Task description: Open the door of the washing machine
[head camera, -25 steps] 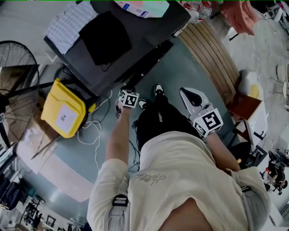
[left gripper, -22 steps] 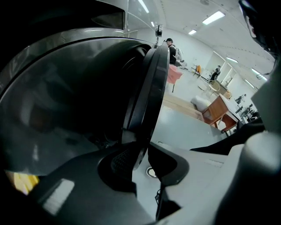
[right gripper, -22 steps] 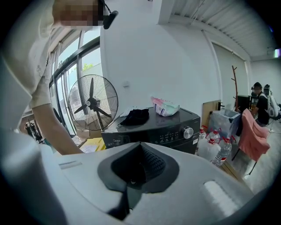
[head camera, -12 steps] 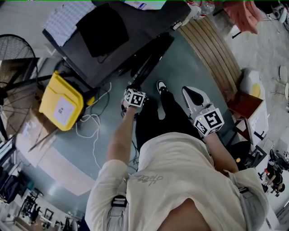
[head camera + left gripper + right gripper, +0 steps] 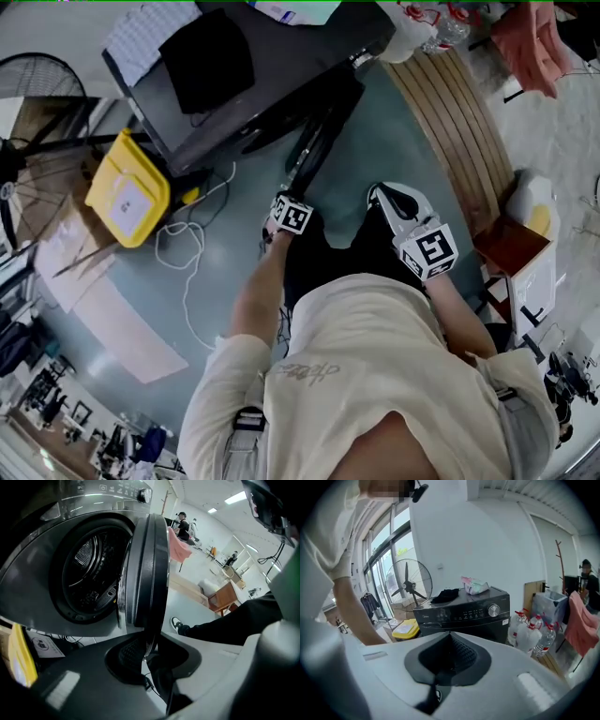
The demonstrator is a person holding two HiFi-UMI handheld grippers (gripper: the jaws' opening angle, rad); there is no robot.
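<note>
Swung wider than a second ago, the door (image 5: 151, 569) stands upright, edge-on in my left claw (image 5: 146, 651), clamped on its rim, drum (image 5: 91, 573) left of the claw, so I'd keep pulling rightward; right claw (image 5: 449, 644), closed and empty, hangs farther back.

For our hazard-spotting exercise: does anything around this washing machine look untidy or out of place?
A white cable lies in loose loops on the floor beside the yellow bin, a possible trip hazard.
</note>
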